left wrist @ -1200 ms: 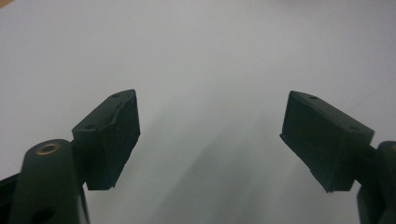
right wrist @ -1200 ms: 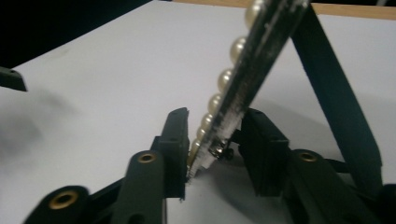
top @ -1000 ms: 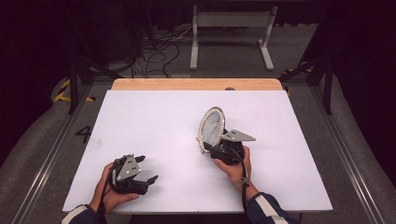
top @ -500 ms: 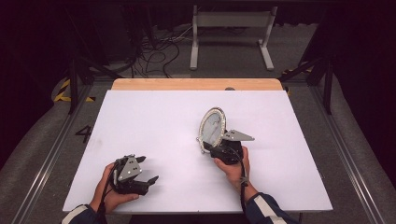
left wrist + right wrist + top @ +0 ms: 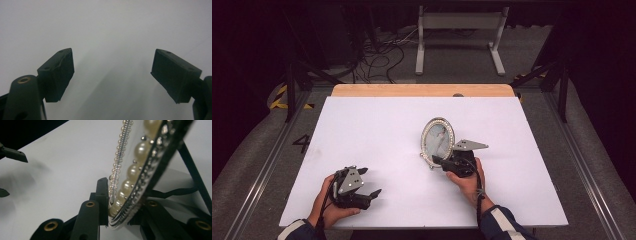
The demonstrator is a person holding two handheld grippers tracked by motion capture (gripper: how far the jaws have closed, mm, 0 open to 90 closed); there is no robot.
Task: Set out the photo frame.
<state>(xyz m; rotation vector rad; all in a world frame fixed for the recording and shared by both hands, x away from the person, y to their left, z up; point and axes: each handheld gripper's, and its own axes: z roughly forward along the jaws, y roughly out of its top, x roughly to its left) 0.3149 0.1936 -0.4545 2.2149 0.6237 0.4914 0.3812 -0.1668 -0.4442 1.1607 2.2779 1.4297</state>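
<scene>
The right gripper (image 5: 438,161) has just been closing its jaws, and they now clamp the lower rim of the oval pearl-edged picture frame (image 5: 437,138), which stands tilted near the middle of the white counter (image 5: 377,130), slightly to the right. The left gripper (image 5: 366,182) rests at the near left, well apart, jaws spread wide with nothing between them.

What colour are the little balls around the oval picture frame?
Creamy white, like pearls, on the picture frame; the right gripper view shows them best.
</scene>
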